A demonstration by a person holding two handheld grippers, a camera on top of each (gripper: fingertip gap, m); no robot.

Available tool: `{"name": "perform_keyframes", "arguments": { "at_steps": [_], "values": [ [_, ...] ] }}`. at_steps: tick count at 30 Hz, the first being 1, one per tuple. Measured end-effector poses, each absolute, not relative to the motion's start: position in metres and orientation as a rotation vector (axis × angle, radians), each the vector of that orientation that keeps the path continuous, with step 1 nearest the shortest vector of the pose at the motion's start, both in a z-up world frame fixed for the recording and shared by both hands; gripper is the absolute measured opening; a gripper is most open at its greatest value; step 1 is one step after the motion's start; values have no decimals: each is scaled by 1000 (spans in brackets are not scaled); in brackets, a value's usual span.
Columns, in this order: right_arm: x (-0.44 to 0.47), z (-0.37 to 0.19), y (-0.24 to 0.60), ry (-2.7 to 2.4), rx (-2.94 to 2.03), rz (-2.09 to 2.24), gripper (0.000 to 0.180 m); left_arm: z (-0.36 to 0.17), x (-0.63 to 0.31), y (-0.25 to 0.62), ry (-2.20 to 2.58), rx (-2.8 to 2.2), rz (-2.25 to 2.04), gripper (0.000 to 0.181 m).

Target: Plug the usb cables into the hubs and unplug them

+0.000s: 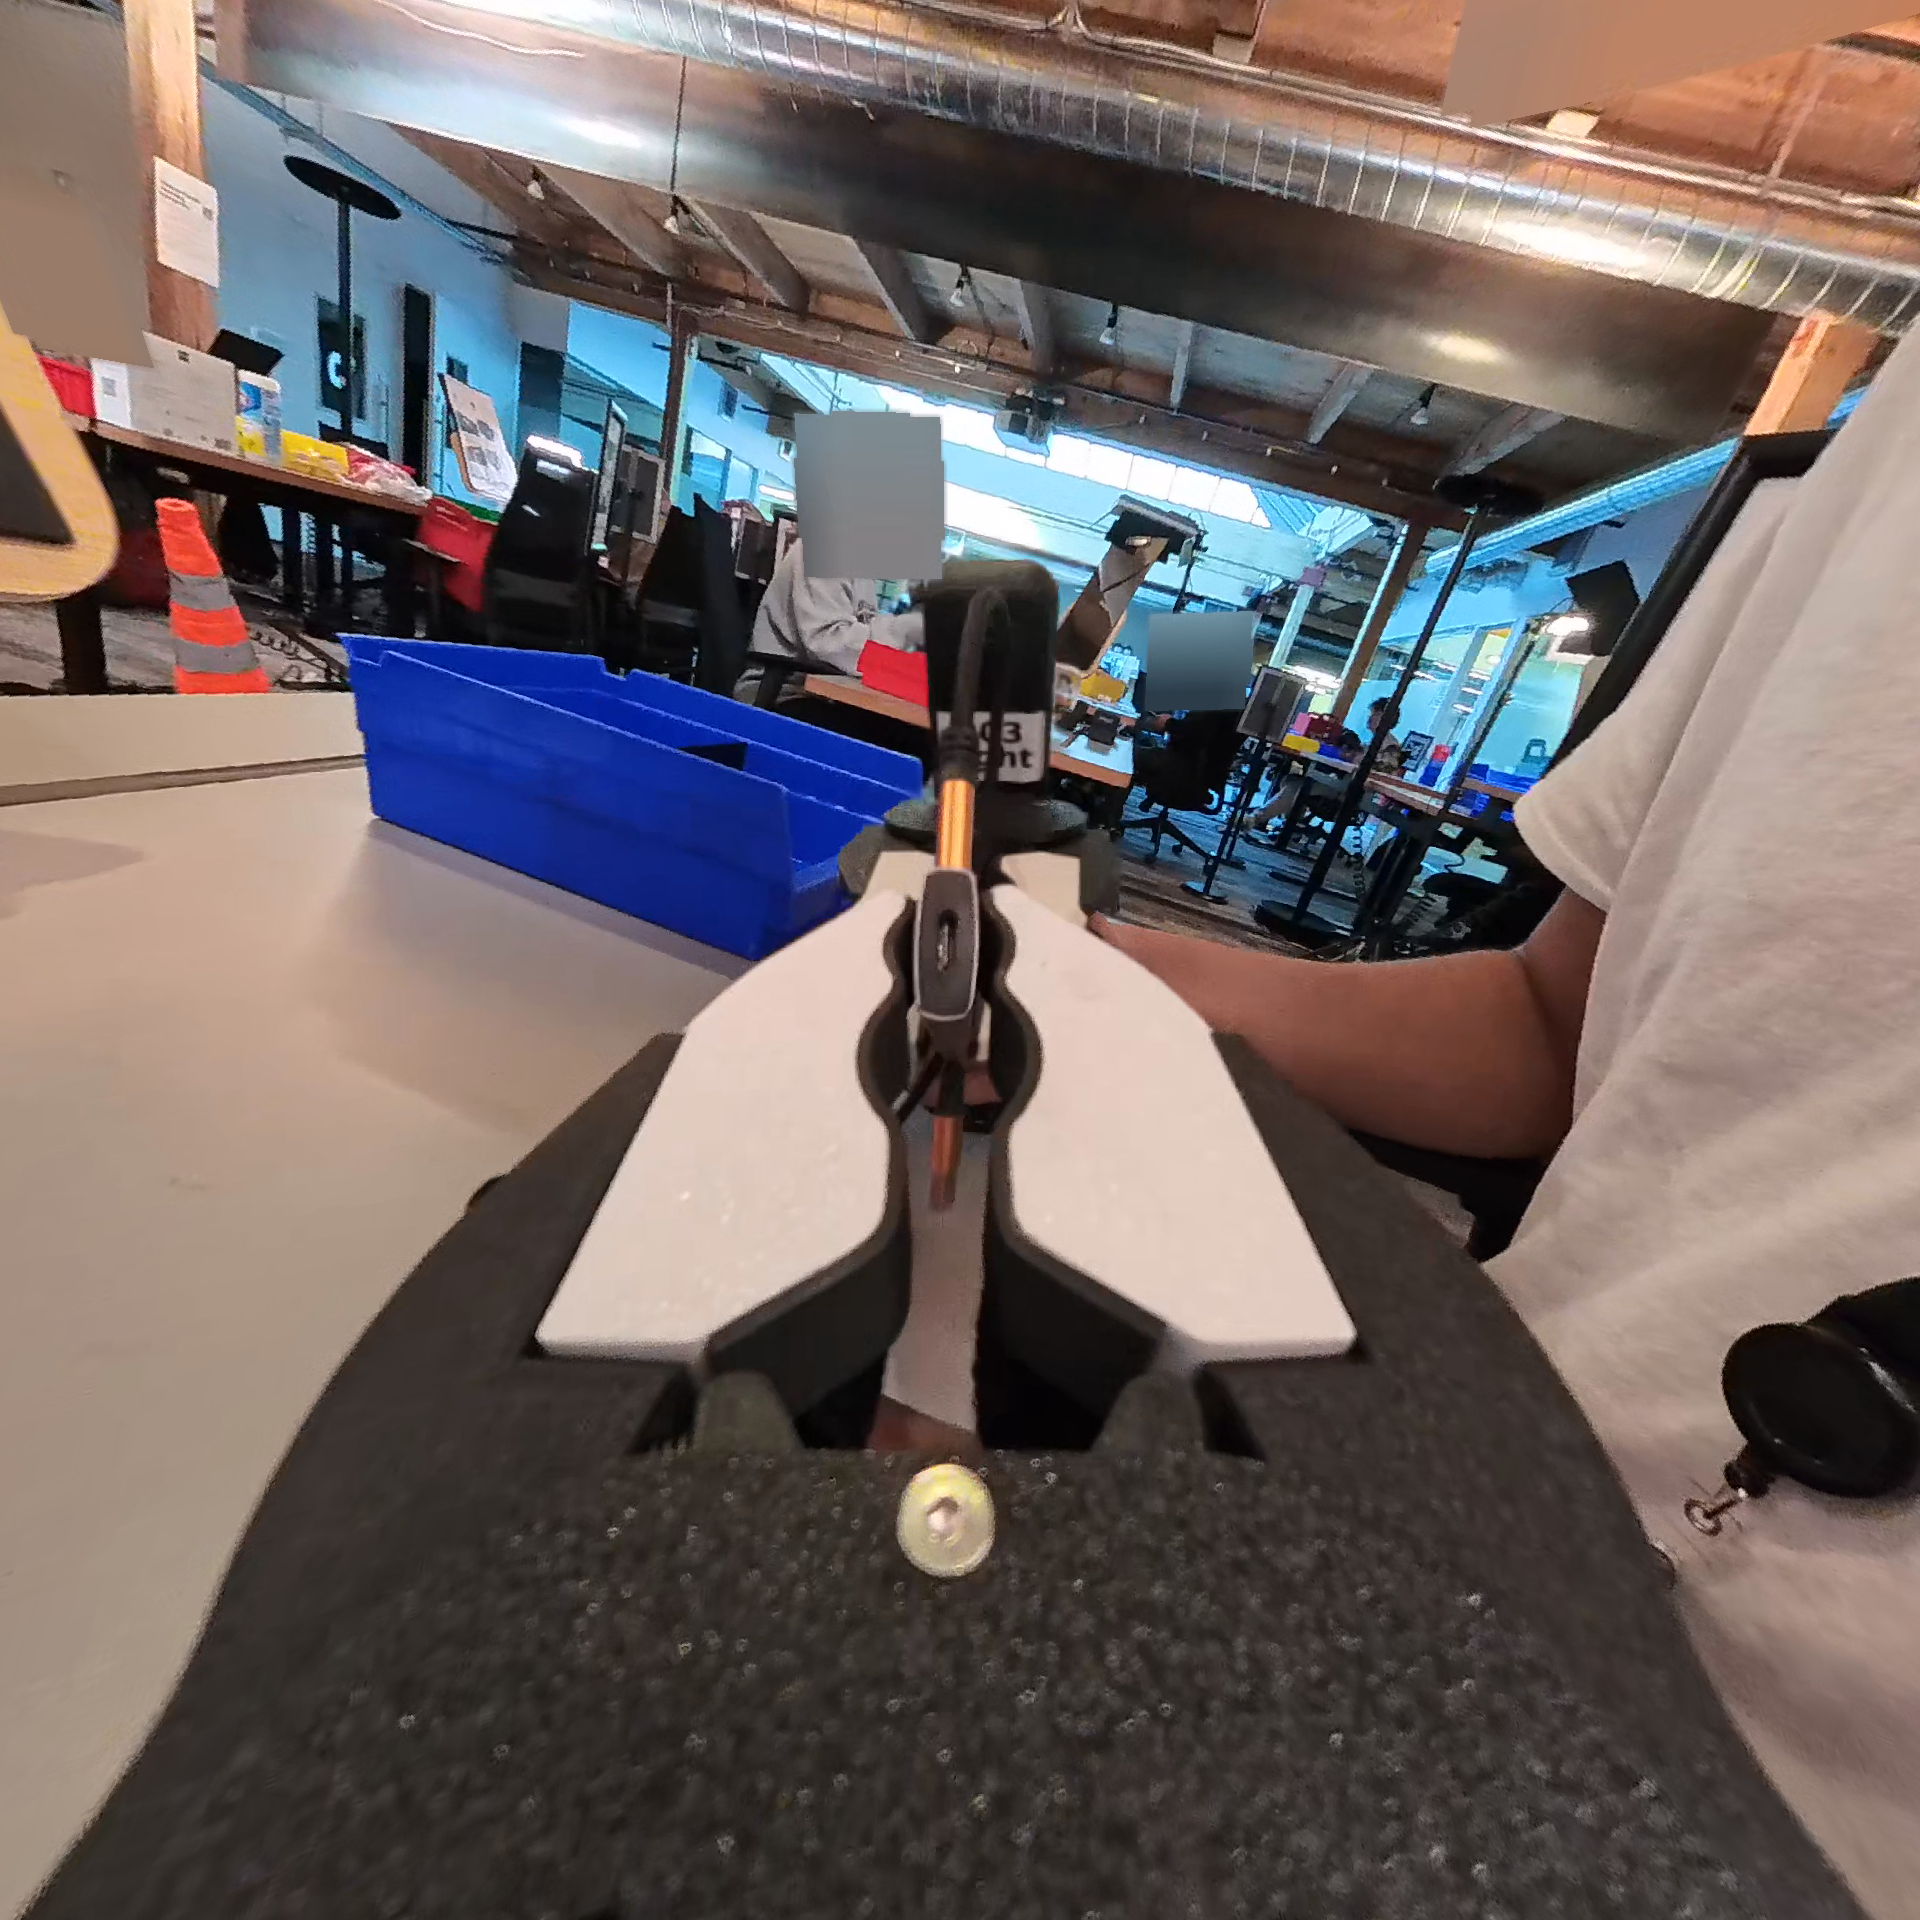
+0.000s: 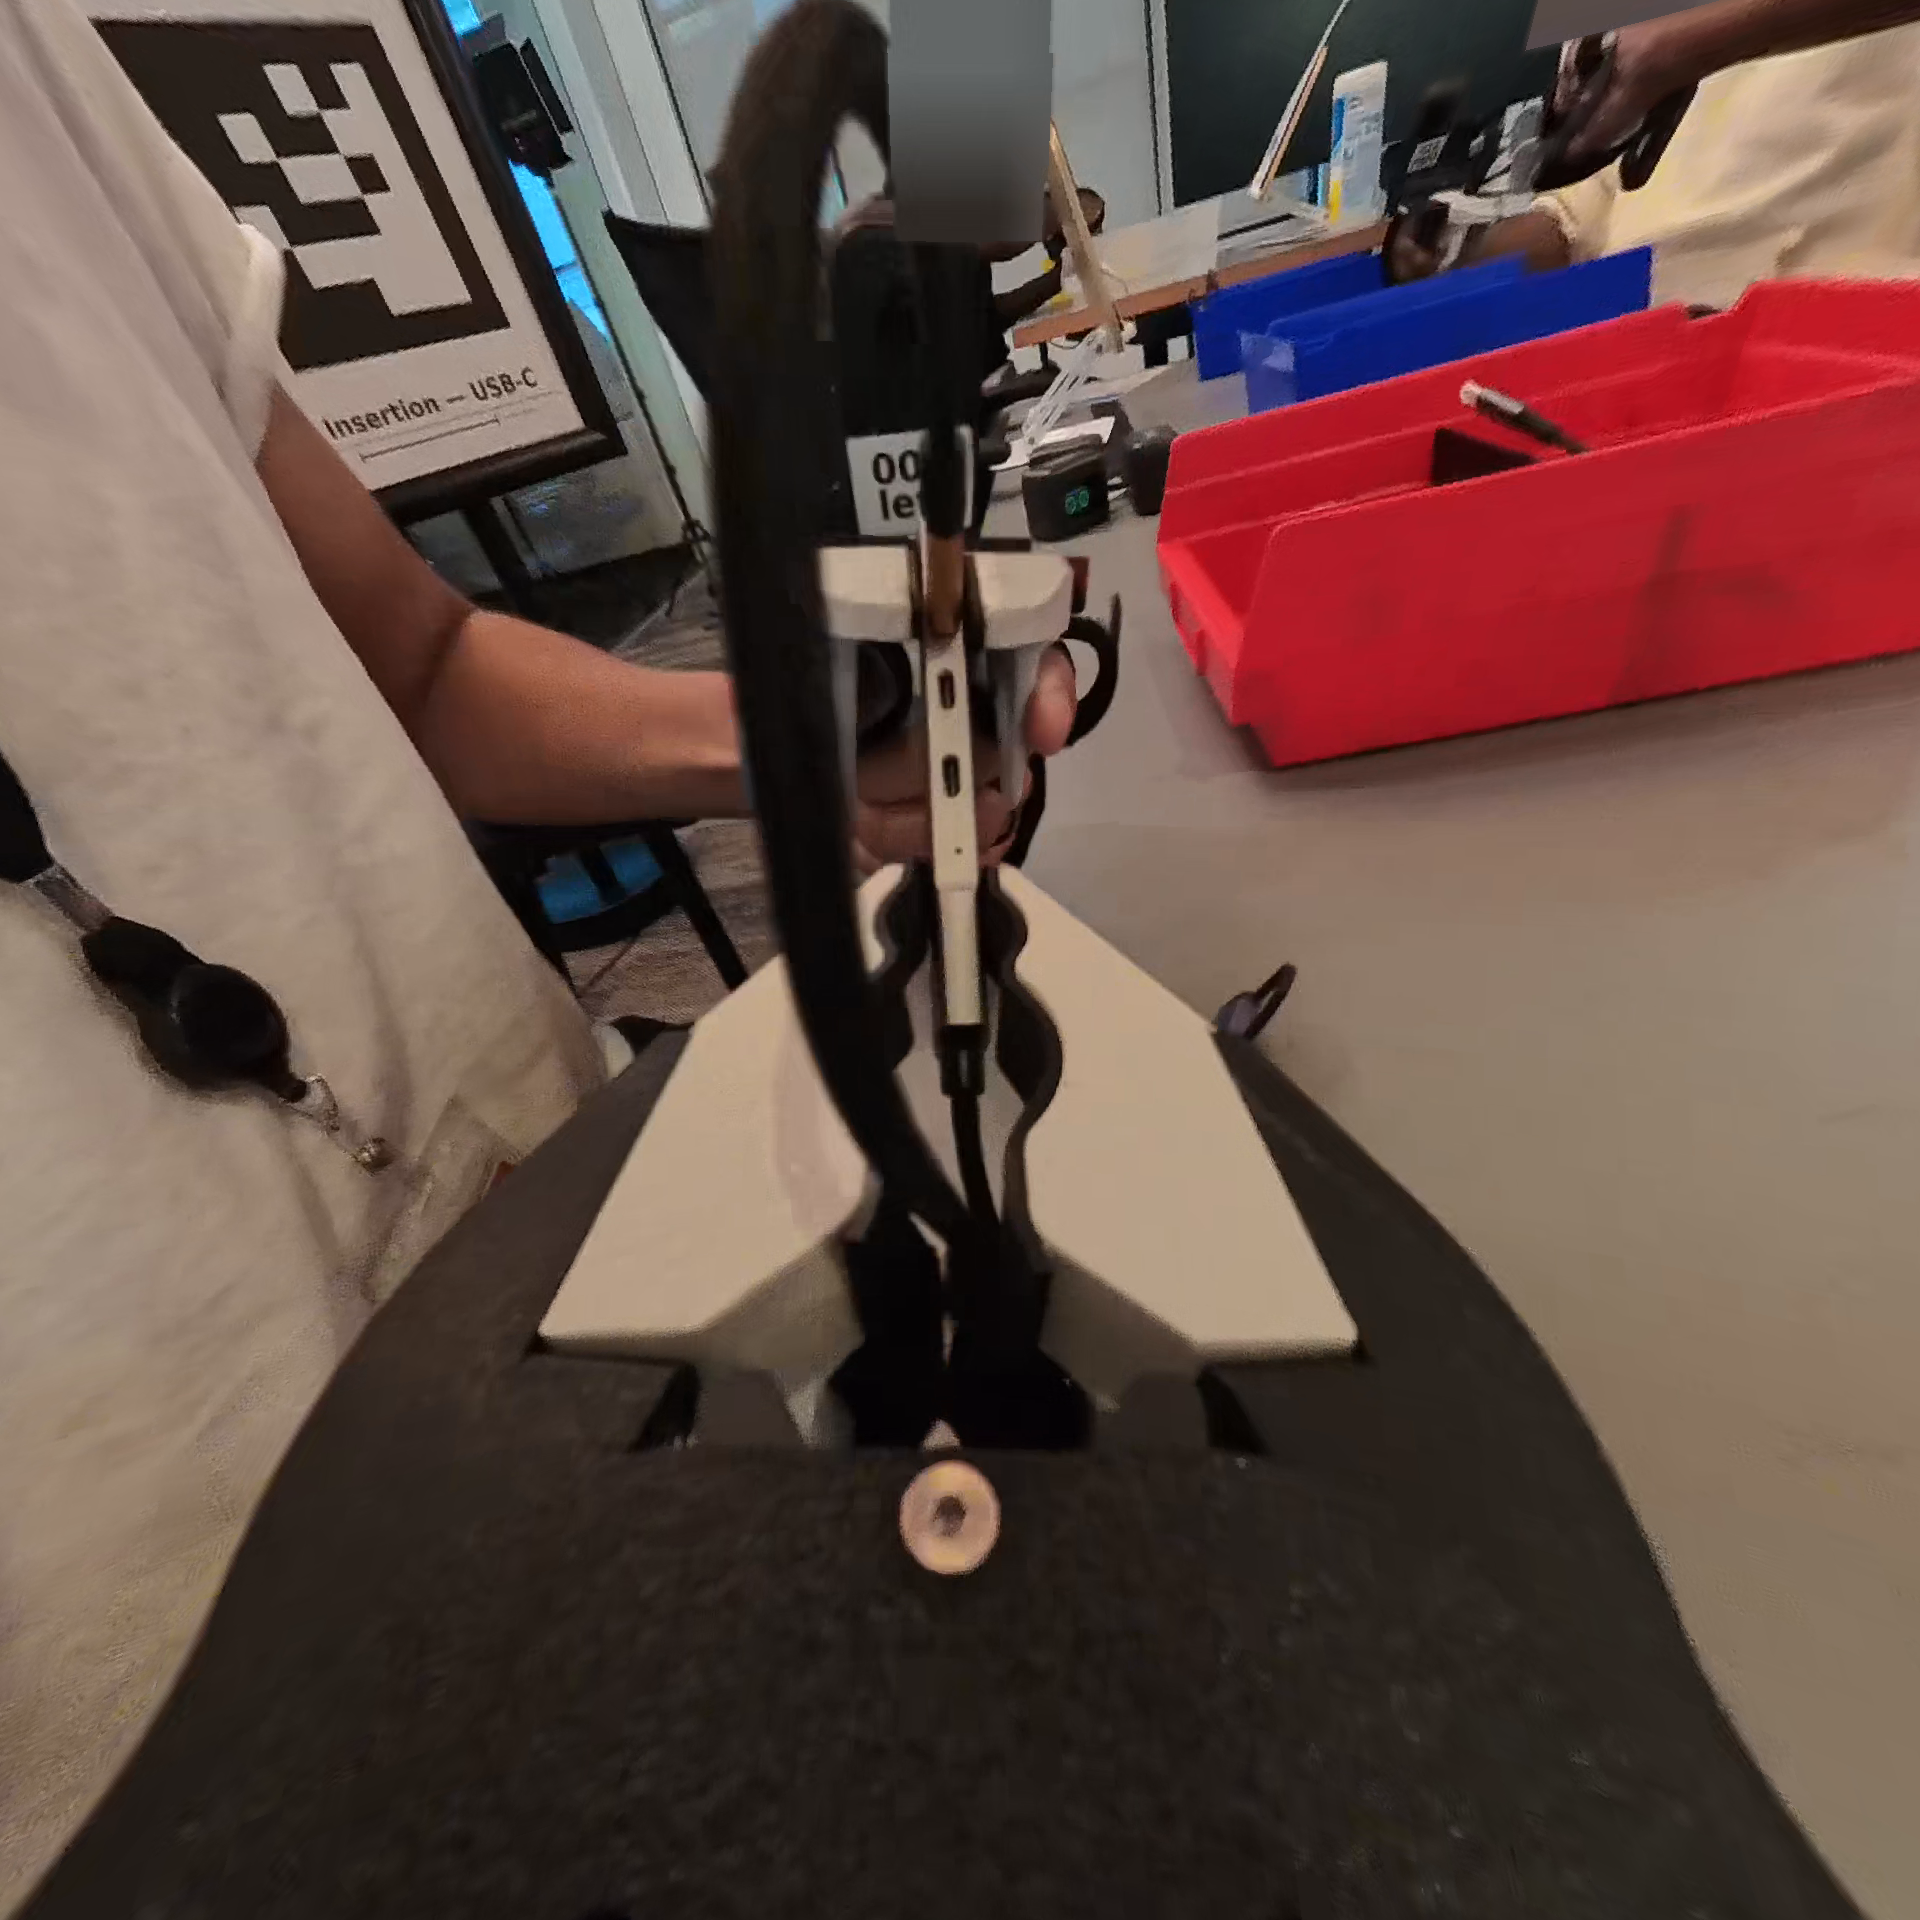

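My right gripper clamps the slim silver hub; my left gripper clamps the copper-sleeved black cable plug.

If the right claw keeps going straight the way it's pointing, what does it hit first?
Probably the left claw facing it: the right claw already holds the slim silver USB hub between them. Depth is unclear.

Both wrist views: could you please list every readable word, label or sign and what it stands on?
I do not quote writing; its bearers:
Left-view white label, straight ahead: printed.
Right-view white label, straight ahead: printed.
Framed marker board: caption beneath pattern.
Paper sheet, left view: too small.
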State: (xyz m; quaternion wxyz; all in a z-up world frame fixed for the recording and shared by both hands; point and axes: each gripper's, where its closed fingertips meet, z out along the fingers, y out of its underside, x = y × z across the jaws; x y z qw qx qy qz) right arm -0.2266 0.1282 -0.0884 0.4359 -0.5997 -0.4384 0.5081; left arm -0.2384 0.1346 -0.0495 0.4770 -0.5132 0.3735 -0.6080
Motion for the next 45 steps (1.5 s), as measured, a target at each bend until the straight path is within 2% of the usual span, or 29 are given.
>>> {"name": "perform_keyframes", "arguments": {
  "at_steps": [3,6,11,14,21,29,34,41,42,43,45],
  "values": [
    [-223,-87,139,-1123,-1504,1055,8,-59,-243,146,885,-1339,-1486,12],
    [-205,-85,174,-1091,-1551,666,8,-73,-251,168,817,-1475,-1401,27],
    [-160,-74,248,-1148,-1507,-166,7,-85,-270,191,720,-1591,-1261,26],
    [-161,-93,280,-1257,-1430,-438,8,-87,-275,193,733,-1621,-1174,25],
    [-160,-159,311,-1253,-1443,-475,8,-96,-313,184,784,-1781,-901,24],
    [-162,-155,309,-1227,-1434,-448,8,-90,-438,265,981,-2054,-353,22],
    [-165,-162,307,-1286,-1413,-500,8,-139,-453,329,1345,-2134,-72,23],
    [-163,-169,310,-1295,-1453,-486,8,-188,-438,344,1730,-2103,76,26],
    [-163,-169,310,-1297,-1457,-482,8,-192,-440,345,1747,-2105,109,24],
    [-163,-170,310,-1299,-1461,-476,8,-194,-441,346,1758,-2094,127,11],
    [-163,-171,310,-1301,-1466,-469,8,-194,-441,345,1753,-2073,136,8]
  ]
}}
